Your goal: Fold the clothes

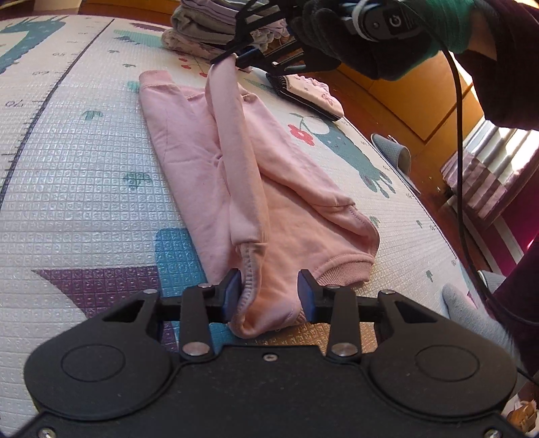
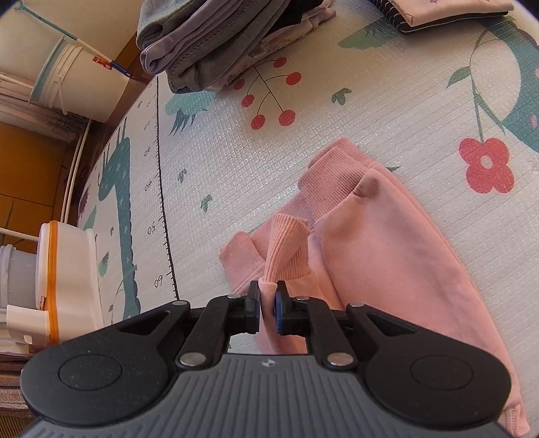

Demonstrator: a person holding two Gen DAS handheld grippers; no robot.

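Mid-mat on the patterned foam play mat [image 1: 84, 175], the right gripper [image 2: 267, 303] pinches the pink fleece sweatshirt [image 1: 202, 161] by its sleeve; the left gripper [image 1: 269, 293] gapes around its fabric.

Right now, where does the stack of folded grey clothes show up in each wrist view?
Left wrist: the stack of folded grey clothes sits at the top centre, behind the right gripper.
Right wrist: the same stack fills the upper left-centre.
Shared landmark: the red cherry print on the mat, just in front of the stack.
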